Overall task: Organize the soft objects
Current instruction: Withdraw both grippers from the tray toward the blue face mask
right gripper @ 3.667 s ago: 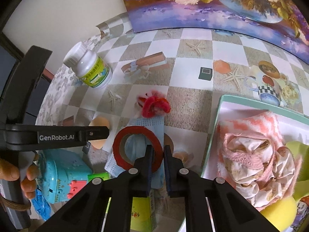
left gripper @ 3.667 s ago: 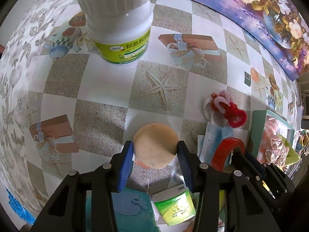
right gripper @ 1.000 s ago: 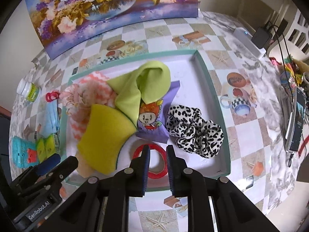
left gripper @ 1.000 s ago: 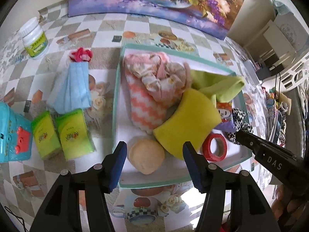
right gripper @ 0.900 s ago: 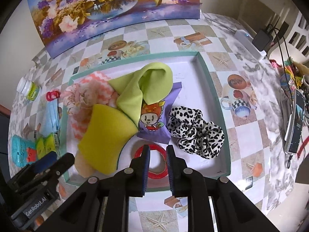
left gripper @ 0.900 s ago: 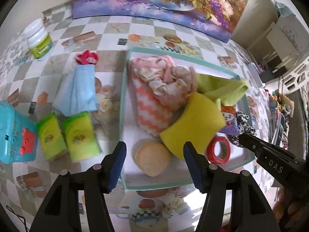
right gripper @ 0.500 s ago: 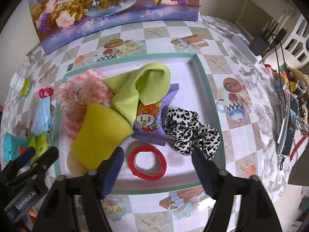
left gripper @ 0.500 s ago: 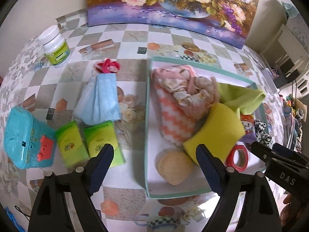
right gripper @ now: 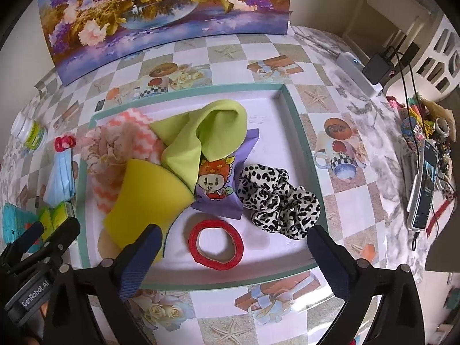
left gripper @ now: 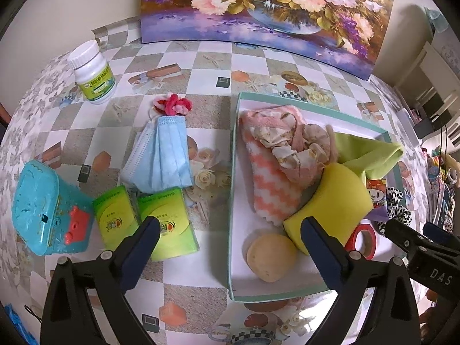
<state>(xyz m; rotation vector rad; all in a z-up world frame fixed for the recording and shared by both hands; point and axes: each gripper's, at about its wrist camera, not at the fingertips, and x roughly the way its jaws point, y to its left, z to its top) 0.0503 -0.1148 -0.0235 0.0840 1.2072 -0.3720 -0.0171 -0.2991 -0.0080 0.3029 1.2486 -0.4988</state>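
Left wrist view: the left gripper (left gripper: 228, 231) hangs over the desk (left gripper: 201, 57) with its jaws spread wide and nothing between the pads; they have just been opening. The round beige sponge (left gripper: 271, 257) lies free in the near corner of the tray (left gripper: 233, 172), beside the yellow sponge (left gripper: 330, 204) and the pink zigzag towel (left gripper: 270, 189). Outside the tray, still on the desk, are the blue face mask (left gripper: 162, 158), the red-and-pink hair tie (left gripper: 174, 105), two green tissue packs (left gripper: 143, 224), a teal toy box (left gripper: 46, 210) and a white pill bottle (left gripper: 93, 77).

Right wrist view: the right gripper (right gripper: 234, 244) has jaws that have likewise just been opening, now wide and empty. The red ring (right gripper: 215, 244) lies loose on the tray floor just under them, near the leopard scrunchie (right gripper: 276, 198), the green cloth (right gripper: 207, 135) and the purple cartoon pouch (right gripper: 218, 184).

Both drops look finished, so I judge this the release step. Next should come a reach back to the face mask or hair tie, which calls for a flat, low pinch on thin fabric
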